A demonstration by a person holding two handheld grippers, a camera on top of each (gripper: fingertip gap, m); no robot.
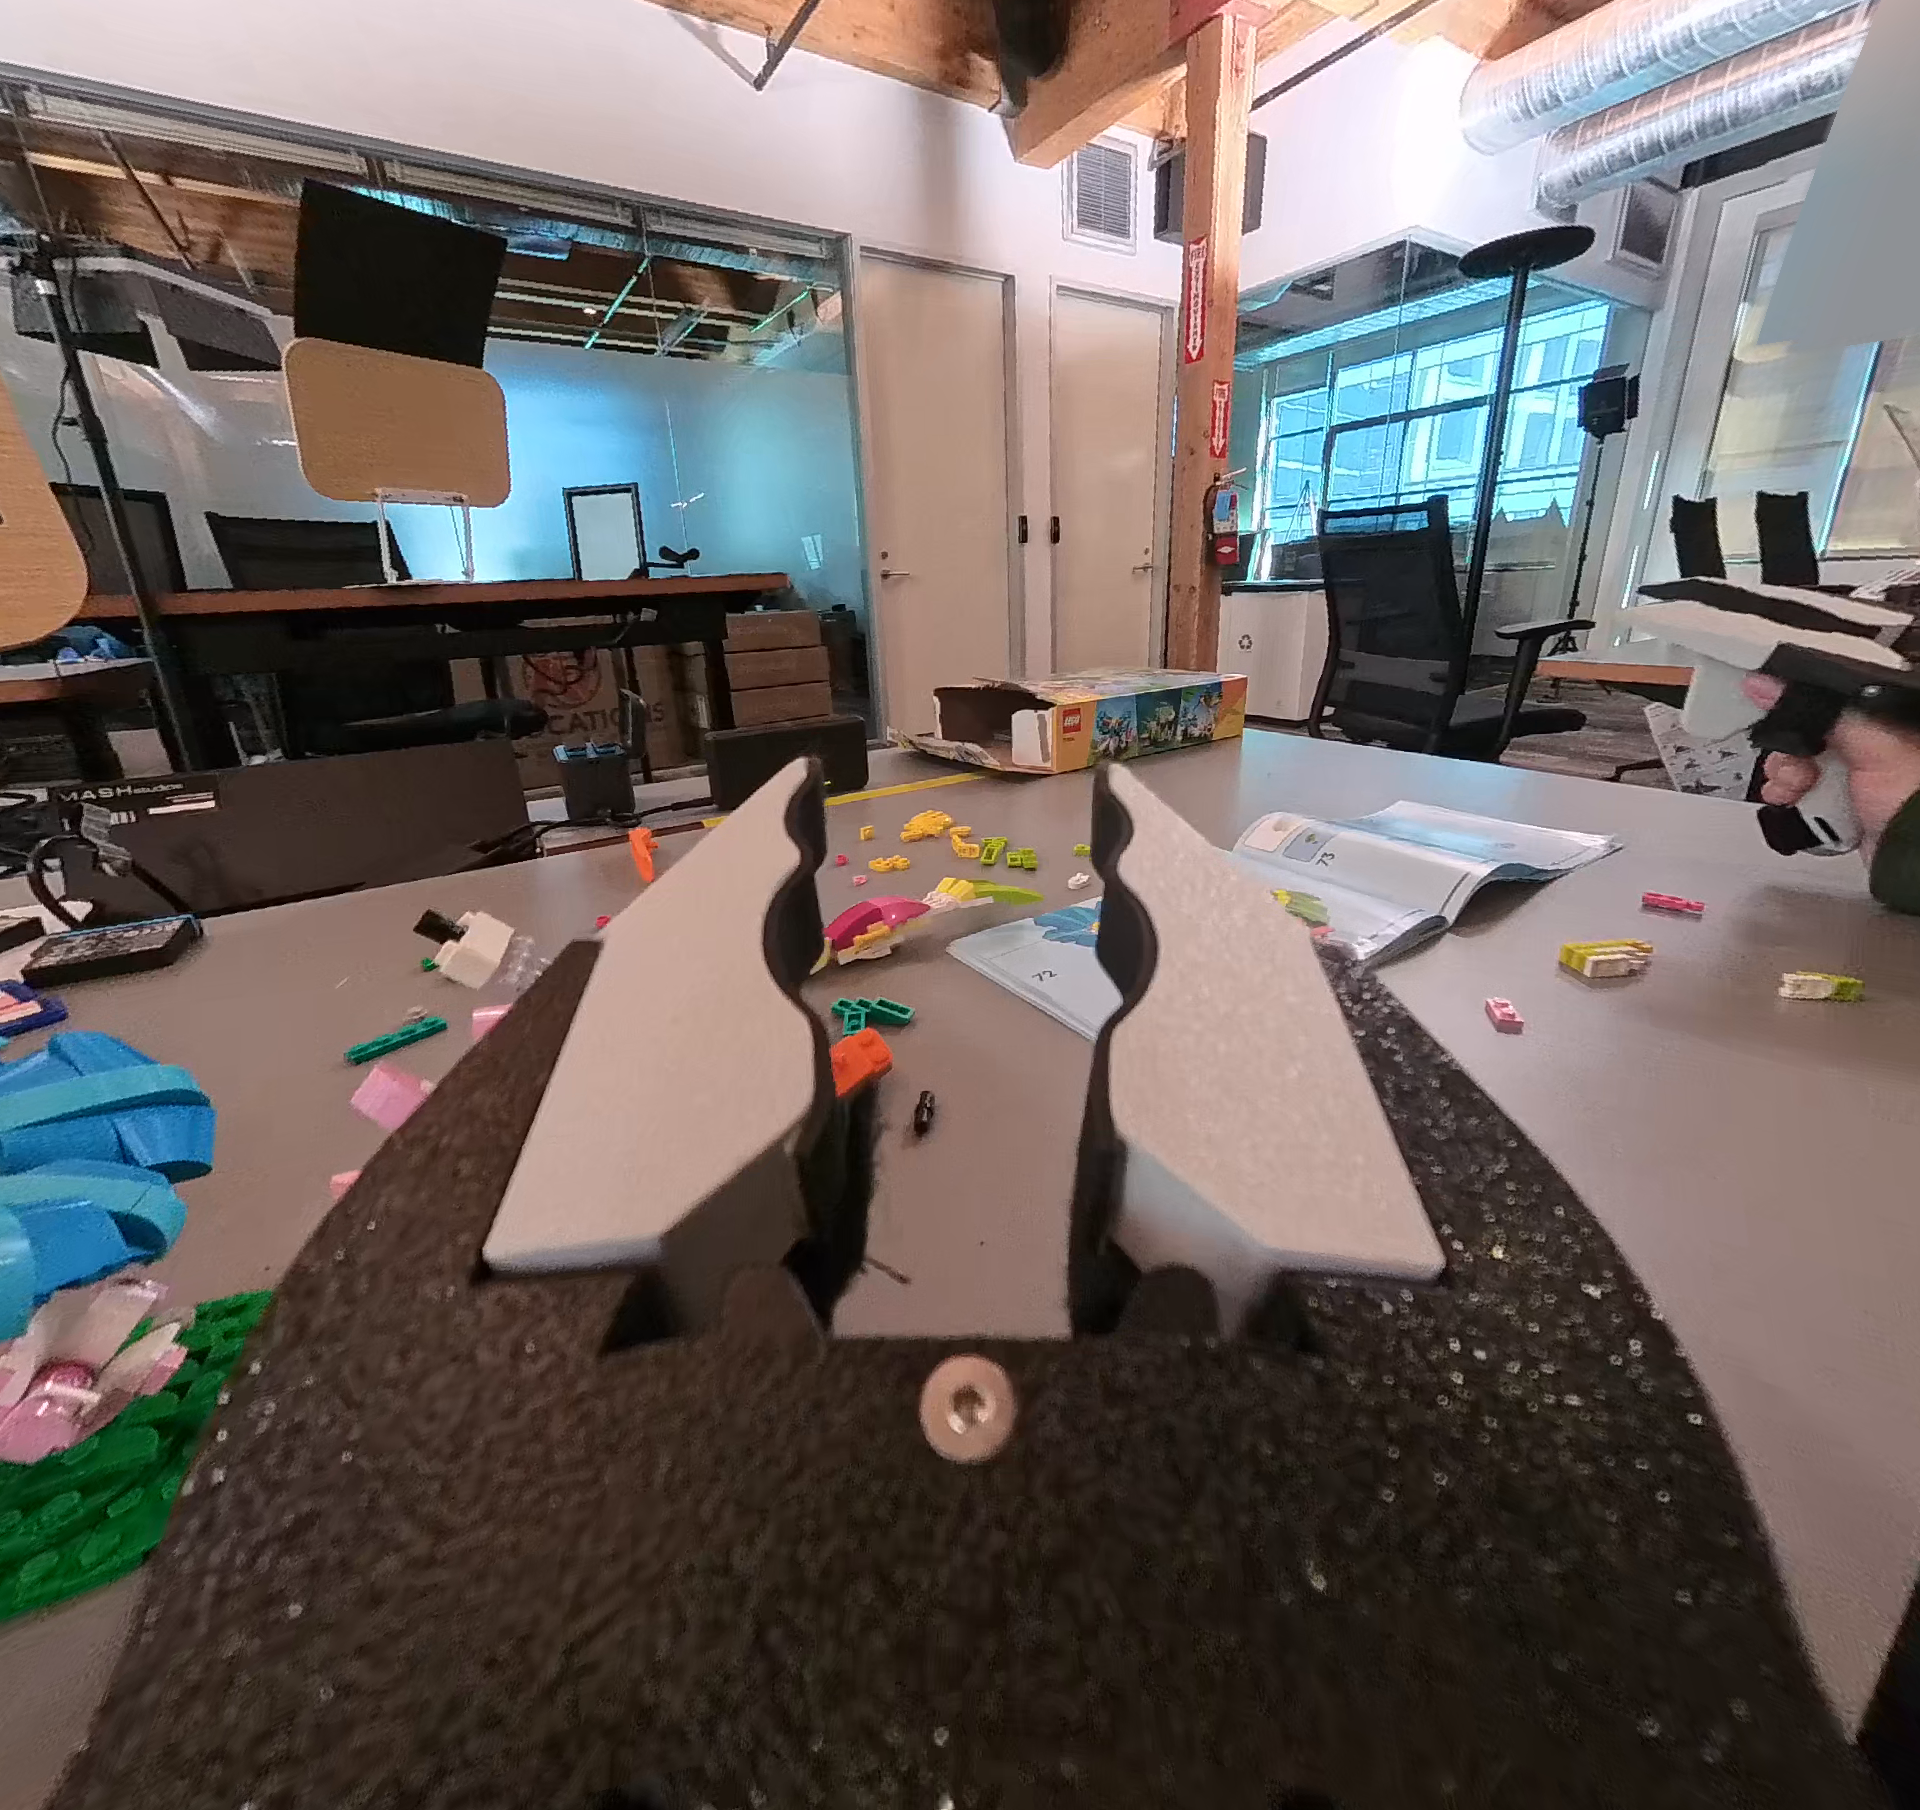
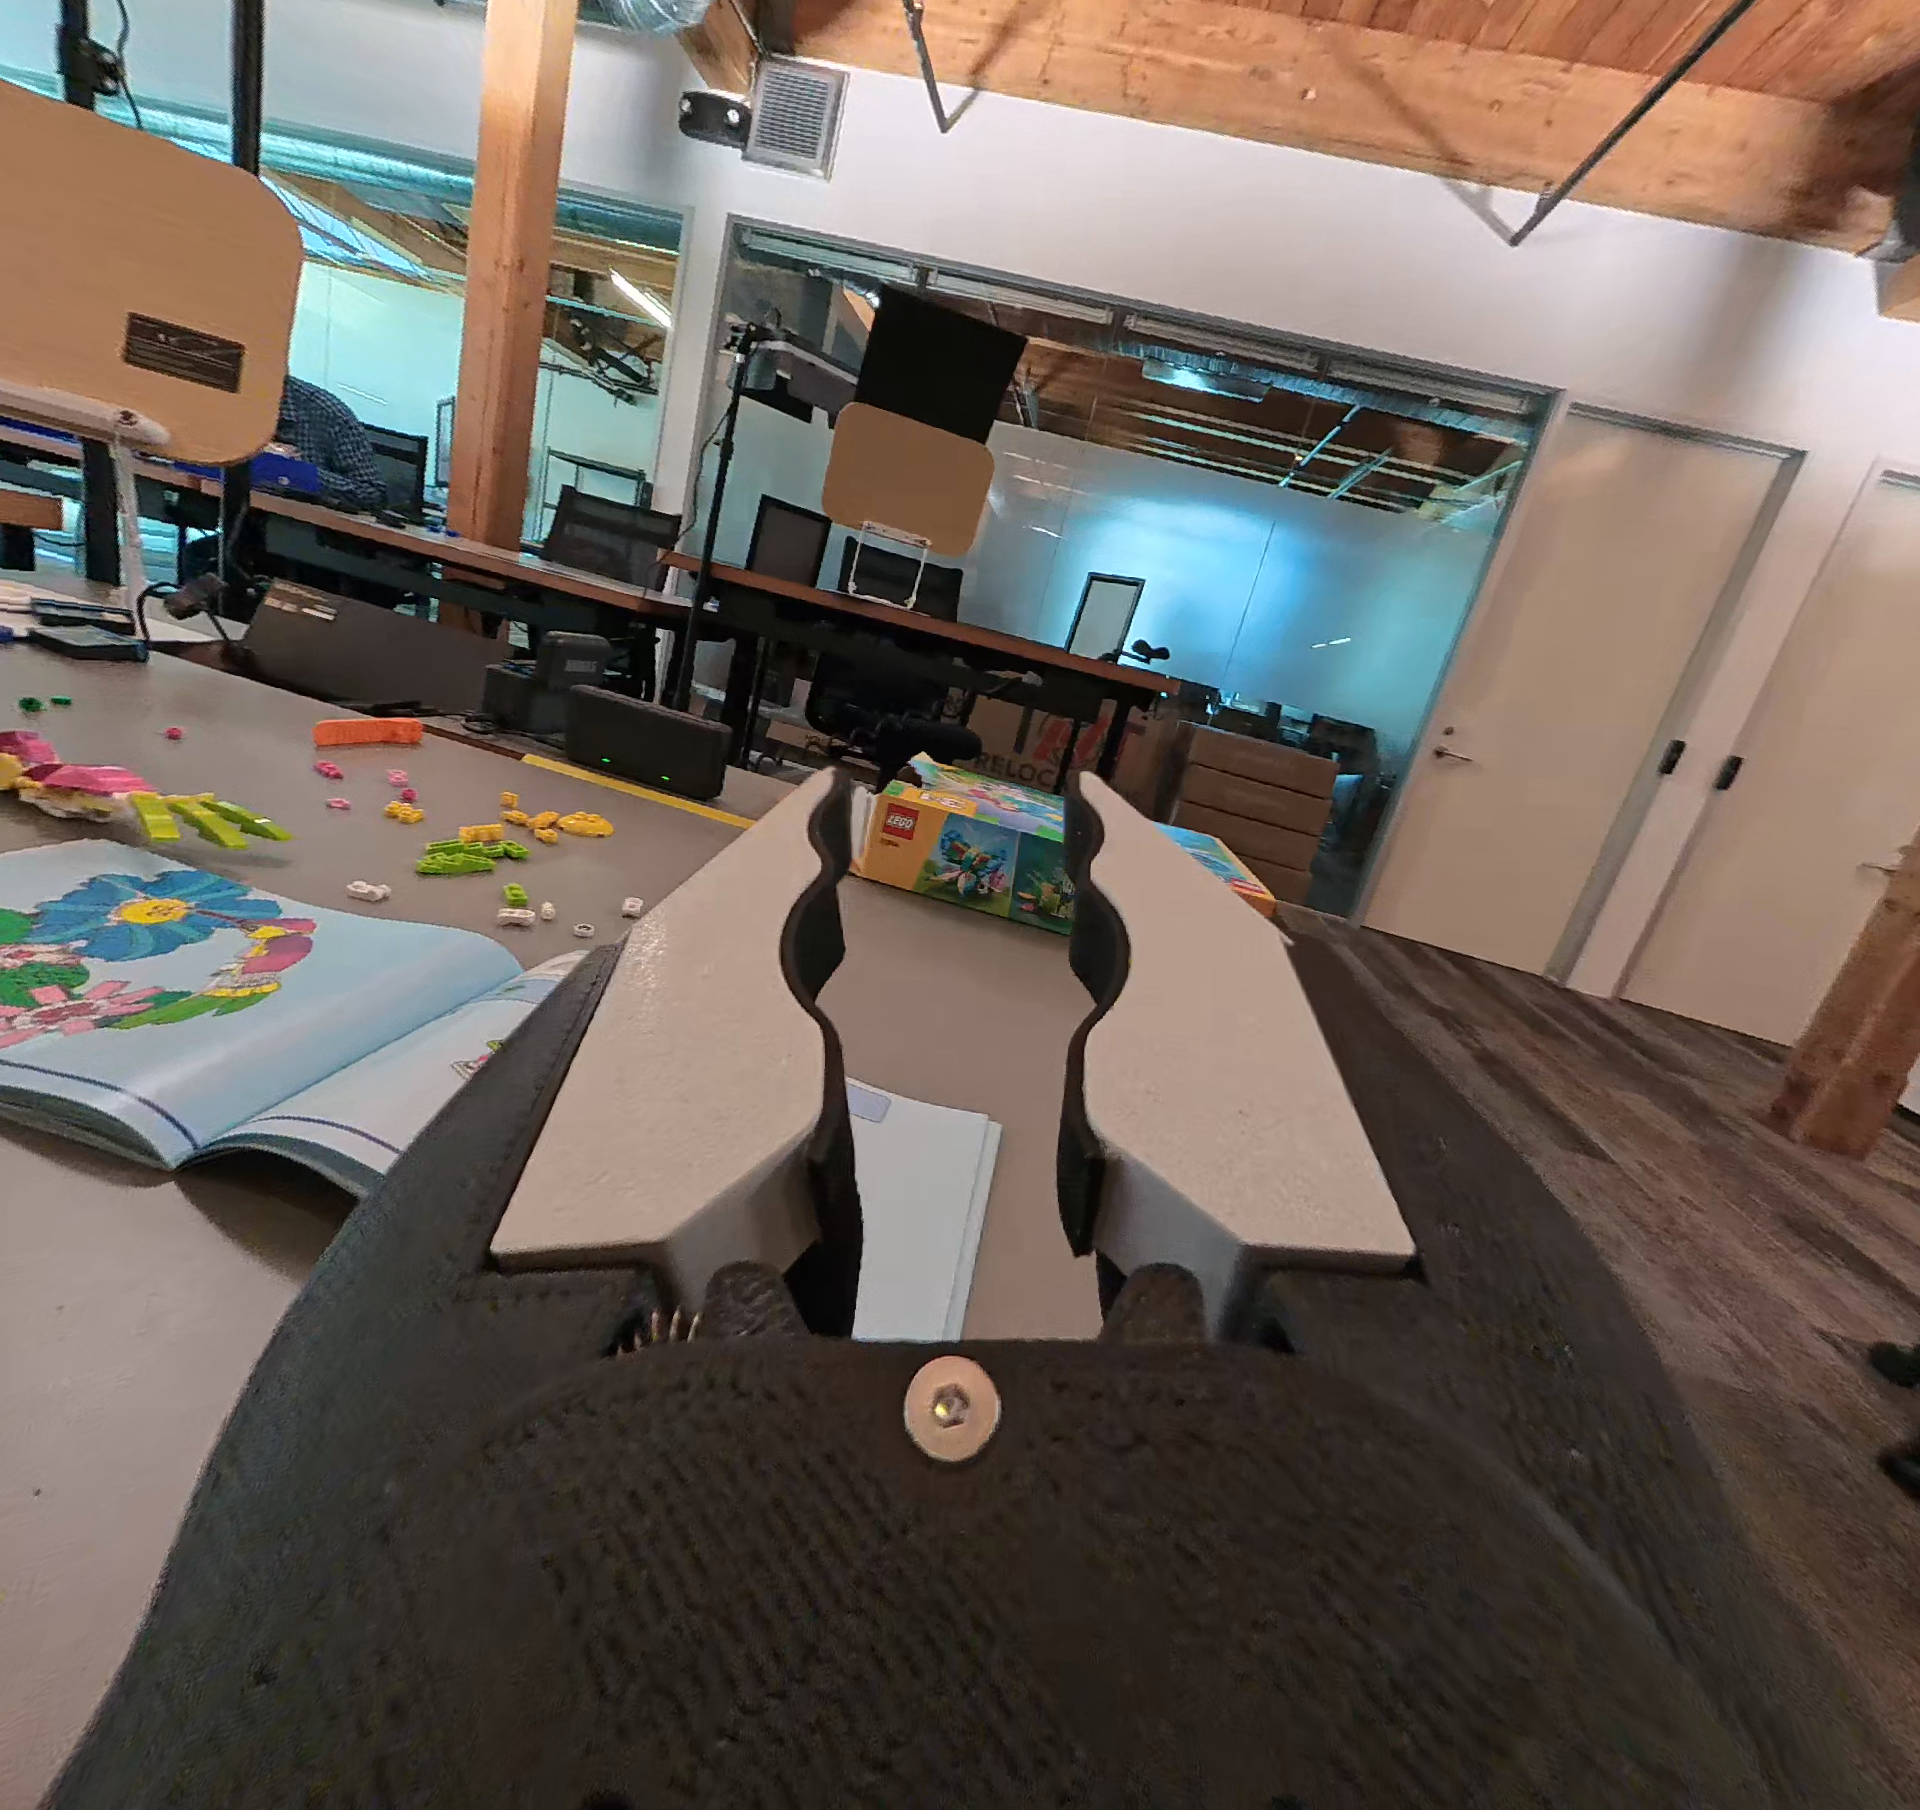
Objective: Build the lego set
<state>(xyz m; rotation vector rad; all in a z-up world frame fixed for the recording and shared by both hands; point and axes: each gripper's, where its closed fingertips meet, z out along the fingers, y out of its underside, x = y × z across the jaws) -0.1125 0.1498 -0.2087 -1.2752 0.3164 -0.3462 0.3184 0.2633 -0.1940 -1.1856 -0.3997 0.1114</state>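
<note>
My left gripper (image 1: 956,799) is open and empty, held low over the grey table (image 1: 1558,1085). Past its tips lie a pink and lime lego bird (image 1: 894,919), an orange brick (image 1: 862,1059), teal pieces (image 1: 873,1010) and yellow pieces (image 1: 930,825). A blue, pink and green flower build (image 1: 94,1241) sits at the left edge. My right gripper (image 2: 951,804) is open and empty, above the table's right part; it also shows in the left wrist view (image 1: 1766,628), held by a hand. The open instruction booklet (image 2: 208,991) lies left of it.
The lego box (image 2: 966,861) lies at the table's far side, with a black device (image 2: 649,752) and an orange tool (image 2: 369,732). Lime and yellow pieces (image 2: 488,851) are scattered mid-table. Small lime builds (image 1: 1605,957) lie at the right. Wooden floor (image 2: 1558,1189) lies beyond the table's right edge.
</note>
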